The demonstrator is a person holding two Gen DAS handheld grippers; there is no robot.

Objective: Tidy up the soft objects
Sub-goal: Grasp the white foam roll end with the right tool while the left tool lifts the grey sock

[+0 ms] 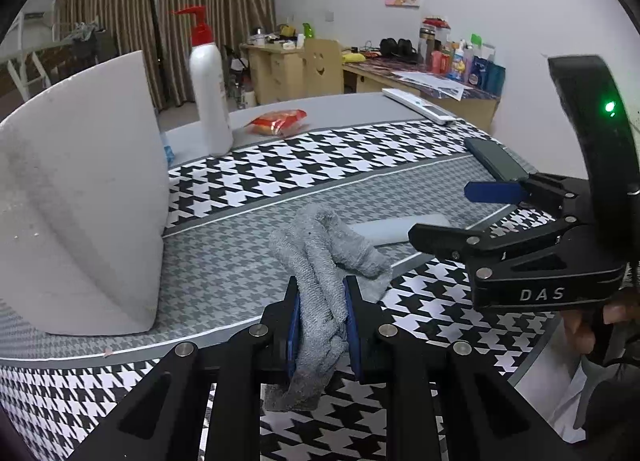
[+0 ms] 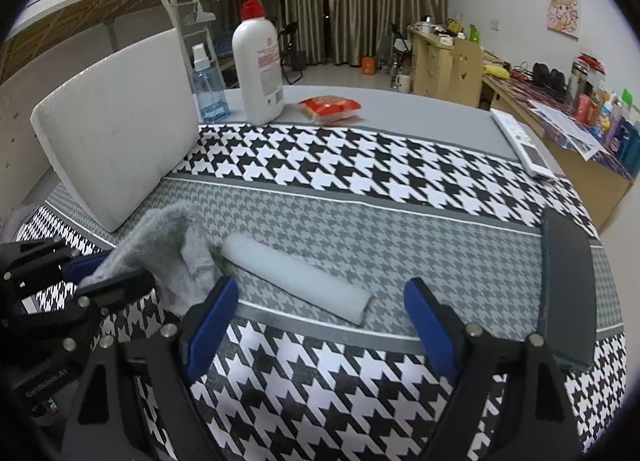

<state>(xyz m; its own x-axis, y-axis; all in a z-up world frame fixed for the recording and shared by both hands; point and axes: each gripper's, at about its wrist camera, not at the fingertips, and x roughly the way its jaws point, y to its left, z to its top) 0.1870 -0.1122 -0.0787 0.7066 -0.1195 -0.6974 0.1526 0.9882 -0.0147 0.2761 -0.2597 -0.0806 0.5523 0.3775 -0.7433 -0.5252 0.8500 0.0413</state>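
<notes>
Towel (image 1: 320,261): grey terry cloth, fuzzy and matt.
Tablecloth (image 2: 360,221): smooth printed houndstooth, slight sheen.
Foam block (image 1: 80,189), frame left: white, matt, finely grainy.
Roll (image 2: 296,277): white, matt, smooth.
Pump bottle (image 2: 260,69): glossy white plastic, red top.
Snack packet (image 2: 330,107): shiny red wrapper.

The left gripper (image 1: 322,317) has its jaws pinched narrow, while the right gripper (image 2: 320,325) jaws stand wide.

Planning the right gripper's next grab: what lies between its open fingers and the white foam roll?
Only bare houndstooth cloth, seen in the right wrist view, between right gripper and white foam roll.
</notes>
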